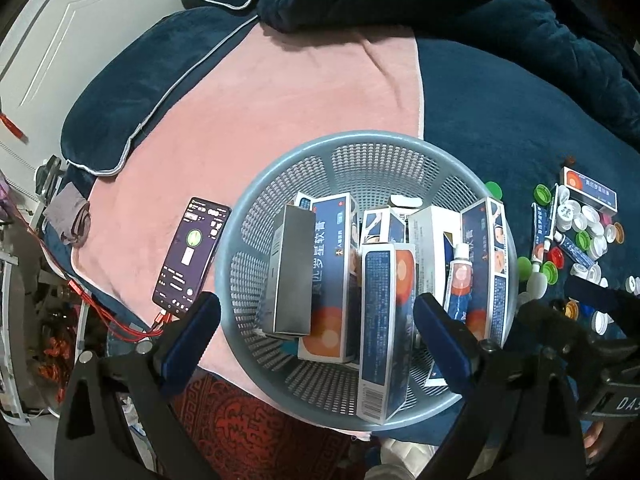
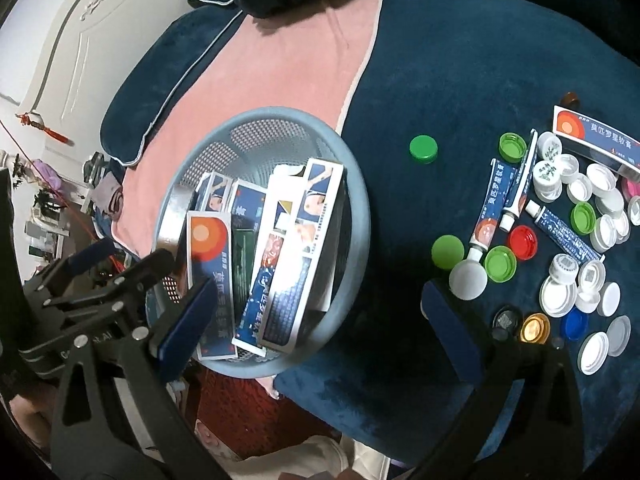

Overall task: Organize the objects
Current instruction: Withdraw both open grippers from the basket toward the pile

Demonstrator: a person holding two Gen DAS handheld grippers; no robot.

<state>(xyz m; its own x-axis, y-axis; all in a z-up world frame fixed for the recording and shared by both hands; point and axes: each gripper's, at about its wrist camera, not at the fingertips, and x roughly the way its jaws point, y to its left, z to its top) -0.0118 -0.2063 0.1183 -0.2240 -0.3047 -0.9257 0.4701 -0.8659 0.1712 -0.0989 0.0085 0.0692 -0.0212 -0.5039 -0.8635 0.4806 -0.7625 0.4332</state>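
While hovering wide and empty, right tongs (image 2: pixel 316 312) sitting nearer blue ointment tubes (image 2: pixel 494 204), lengthwise ahead-right; left tongs (image 1: pixel 316 340) gaping over grey mesh basket (image 1: pixel 280 184).

free: blue bedding (image 2: pixel 400 92) beyond basket (image 2: pixel 360 216) | blocked: caps (image 2: pixel 560 292) and tubes (image 2: pixel 490 208) crowd right side

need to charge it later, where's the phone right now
In the left wrist view, the phone lies screen-up on the pink towel, just left of the blue basket, with a red cable plugged into its near end.
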